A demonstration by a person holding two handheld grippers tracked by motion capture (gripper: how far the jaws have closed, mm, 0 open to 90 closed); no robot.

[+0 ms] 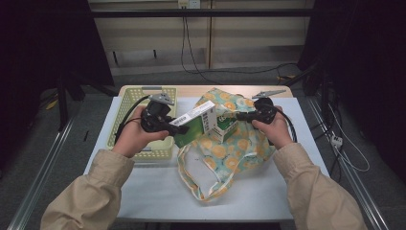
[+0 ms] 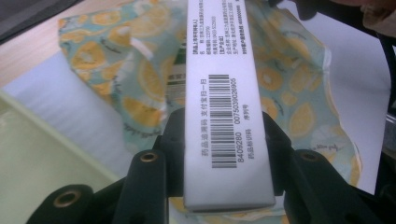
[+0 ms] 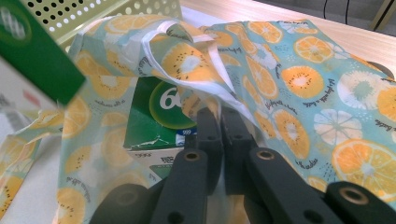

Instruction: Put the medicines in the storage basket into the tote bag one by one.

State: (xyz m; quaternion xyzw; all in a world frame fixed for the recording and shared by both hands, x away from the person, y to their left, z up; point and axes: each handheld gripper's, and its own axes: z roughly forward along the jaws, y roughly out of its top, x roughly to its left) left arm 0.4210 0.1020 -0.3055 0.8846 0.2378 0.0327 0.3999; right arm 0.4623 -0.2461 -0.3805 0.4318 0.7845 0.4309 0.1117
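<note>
My left gripper is shut on a green and white box, its barcode side facing the camera. The box hangs above the mouth of a turquoise cloth bag with an orange-slice print. My right gripper is shut on the bag's rim, holding the opening up. Inside the bag lies a second green box. In the right gripper view the held box shows at the upper left.
A pale yellow-green perforated basket stands at the left of the white table top. The bag's handles trail toward the front edge. Cables run along the floor behind and to the right.
</note>
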